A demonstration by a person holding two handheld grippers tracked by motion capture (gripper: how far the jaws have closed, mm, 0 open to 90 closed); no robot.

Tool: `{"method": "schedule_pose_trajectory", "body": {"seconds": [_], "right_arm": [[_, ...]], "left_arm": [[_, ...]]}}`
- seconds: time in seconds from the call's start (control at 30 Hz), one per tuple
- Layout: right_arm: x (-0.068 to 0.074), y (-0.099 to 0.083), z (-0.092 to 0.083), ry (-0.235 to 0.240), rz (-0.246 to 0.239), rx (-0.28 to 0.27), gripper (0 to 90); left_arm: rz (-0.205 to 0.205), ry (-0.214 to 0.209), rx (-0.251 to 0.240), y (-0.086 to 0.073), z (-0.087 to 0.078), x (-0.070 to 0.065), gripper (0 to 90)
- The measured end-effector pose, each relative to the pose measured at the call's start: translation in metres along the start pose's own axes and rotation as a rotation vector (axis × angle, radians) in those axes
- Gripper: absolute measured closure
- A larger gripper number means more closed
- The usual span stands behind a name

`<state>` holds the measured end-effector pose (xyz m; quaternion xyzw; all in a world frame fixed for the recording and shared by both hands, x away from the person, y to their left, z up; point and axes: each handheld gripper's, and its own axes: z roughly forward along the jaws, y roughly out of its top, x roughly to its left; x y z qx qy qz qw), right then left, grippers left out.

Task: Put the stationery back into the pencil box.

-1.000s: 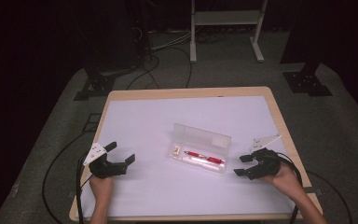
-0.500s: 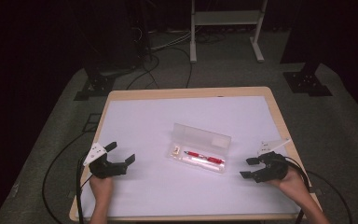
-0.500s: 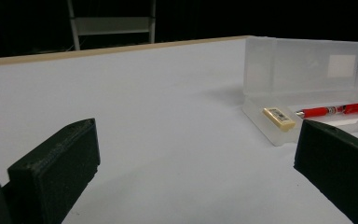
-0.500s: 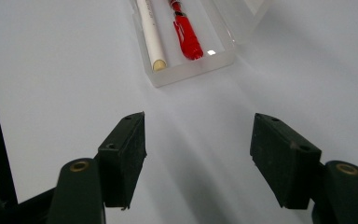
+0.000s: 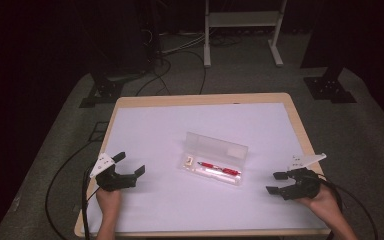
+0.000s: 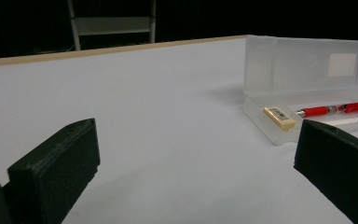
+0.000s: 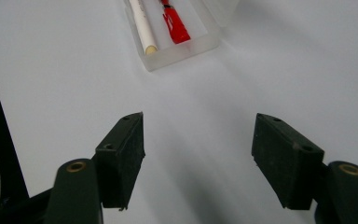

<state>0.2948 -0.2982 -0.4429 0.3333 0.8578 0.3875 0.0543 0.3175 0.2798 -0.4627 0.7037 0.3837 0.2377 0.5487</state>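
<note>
Both grippers (image 5: pixel 130 172) (image 5: pixel 278 182) flank the open pencil case (image 5: pixel 214 159), well apart.

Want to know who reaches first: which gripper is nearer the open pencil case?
Right, slightly. The right gripper sits just off the pencil case's right end; the left gripper is farther off its left end.

table (image 5: pixel 200 100) — white top | cables (image 5: pixel 175 75) | white rack (image 5: pixel 242 20) — behind
</note>
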Motion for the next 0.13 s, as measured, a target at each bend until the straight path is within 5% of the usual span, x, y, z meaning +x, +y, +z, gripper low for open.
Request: {"method": "schedule_pose_trajectory", "body": {"seconds": [0.13], "right_arm": [[0.001, -0.0054, -0.0043, -0.013, 0.013, -0.024, 32.3]], "left_arm": [[0.002, 0.002, 0.002, 0.0003, 0.0003, -0.0005, 0.0]]}}
